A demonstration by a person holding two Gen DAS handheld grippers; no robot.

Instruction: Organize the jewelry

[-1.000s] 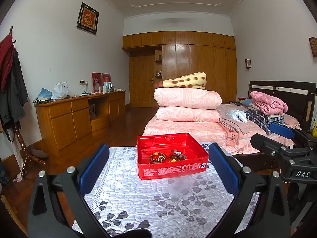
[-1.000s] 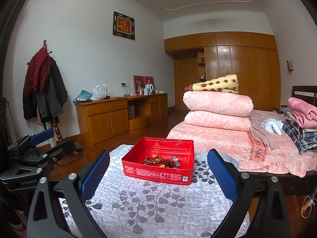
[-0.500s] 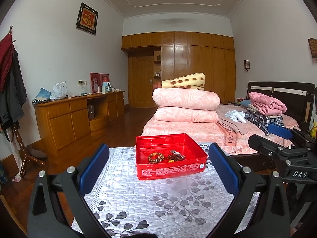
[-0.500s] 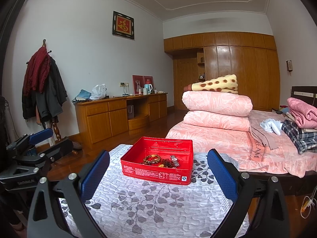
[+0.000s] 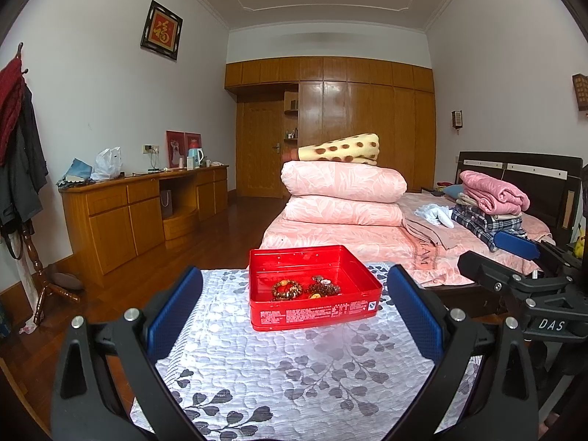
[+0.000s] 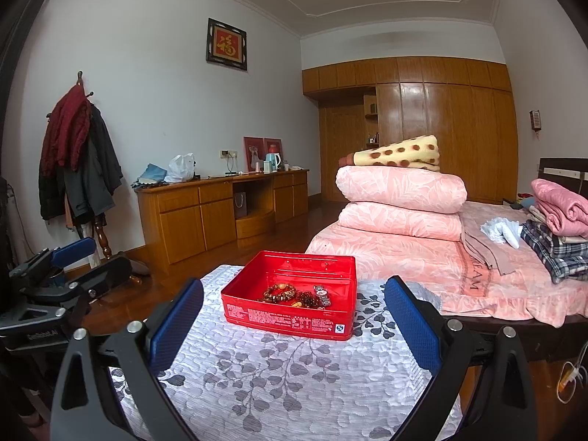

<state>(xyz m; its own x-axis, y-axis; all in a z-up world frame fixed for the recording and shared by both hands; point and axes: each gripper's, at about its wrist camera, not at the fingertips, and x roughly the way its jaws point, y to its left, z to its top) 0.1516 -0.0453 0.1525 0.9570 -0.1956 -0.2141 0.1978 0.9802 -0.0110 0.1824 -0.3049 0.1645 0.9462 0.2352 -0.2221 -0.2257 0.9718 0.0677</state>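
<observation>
Reaching cleanly means lowering one gripper straight into the red tin (image 5: 312, 286), which sits on the quilted leaf-print cloth (image 5: 294, 367) with the beaded bracelets (image 5: 286, 289) piled inside; left gripper (image 5: 294, 316) and right gripper (image 6: 292, 319) both hover wide apart, empty, short of the tin.

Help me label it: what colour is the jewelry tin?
Red tin, clearest in the left wrist view.

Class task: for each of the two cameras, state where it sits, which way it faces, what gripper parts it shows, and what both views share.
Left wrist: on the left gripper, facing the red tin; own open fingers frame it, right gripper at right edge.
Right wrist: on the right gripper, facing the tin from its right; left gripper at left edge.
Shared: tin, beaded bracelets, quilted cloth, bed.
</observation>
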